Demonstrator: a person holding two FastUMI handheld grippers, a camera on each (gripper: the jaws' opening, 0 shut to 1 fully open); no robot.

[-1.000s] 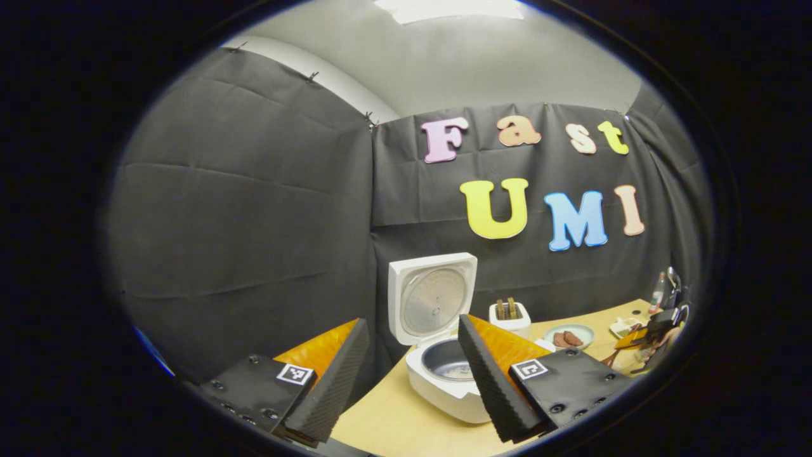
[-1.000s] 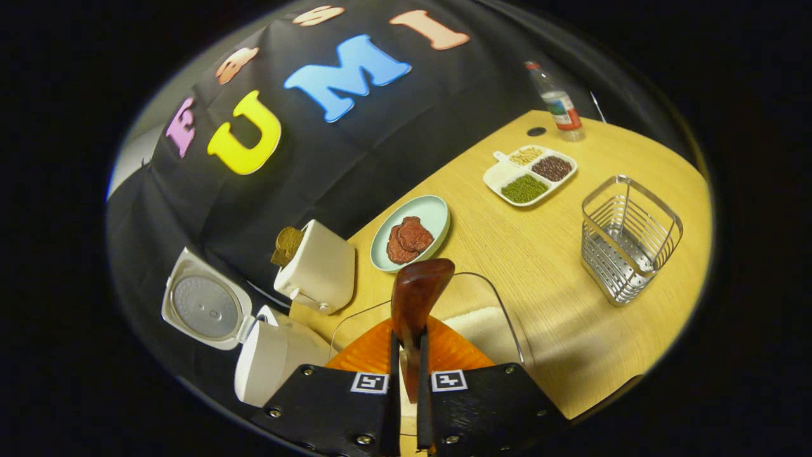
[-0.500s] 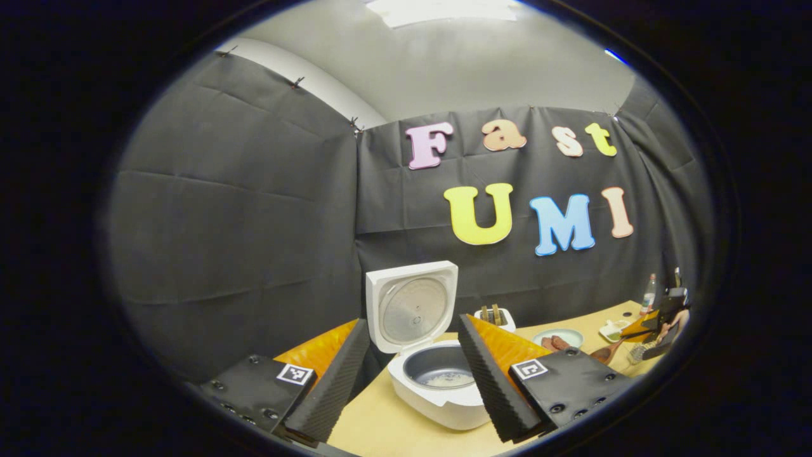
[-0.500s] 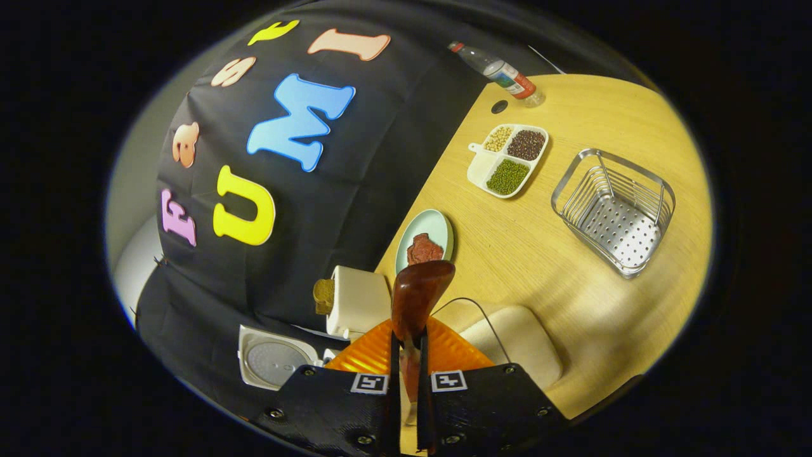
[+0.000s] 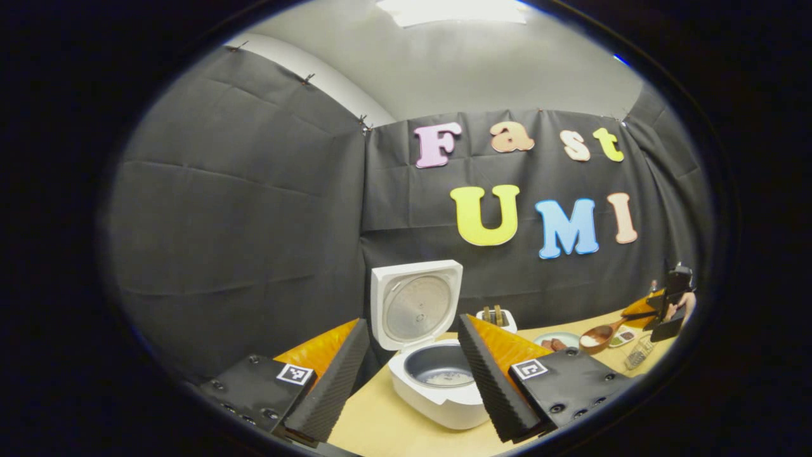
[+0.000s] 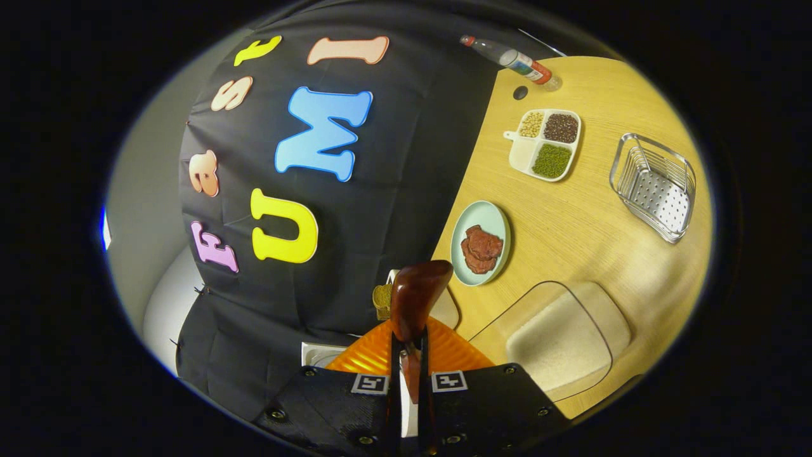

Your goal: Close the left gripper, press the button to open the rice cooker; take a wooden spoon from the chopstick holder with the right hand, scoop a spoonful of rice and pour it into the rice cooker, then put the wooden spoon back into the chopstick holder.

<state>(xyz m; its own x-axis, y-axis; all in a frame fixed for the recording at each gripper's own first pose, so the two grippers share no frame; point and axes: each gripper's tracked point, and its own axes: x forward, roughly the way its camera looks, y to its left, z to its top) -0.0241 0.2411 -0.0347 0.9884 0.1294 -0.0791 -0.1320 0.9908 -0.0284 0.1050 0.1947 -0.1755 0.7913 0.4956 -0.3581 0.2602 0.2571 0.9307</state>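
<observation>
The right gripper (image 6: 406,381) clamps the wooden spoon (image 6: 415,298), loaded with rice; the left gripper (image 5: 412,374) stands open; next, tipping it into the rice cooker (image 5: 438,381) at lower centre.

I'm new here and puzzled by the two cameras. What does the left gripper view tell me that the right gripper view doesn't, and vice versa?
Left gripper view: the open left gripper, the rice cooker with a little rice inside, and rice in the wooden spoon. Right gripper view: the right gripper shut on the spoon's handle, a clear rice container, a bottle. Shared: spoon, toaster, plate of meat.
</observation>
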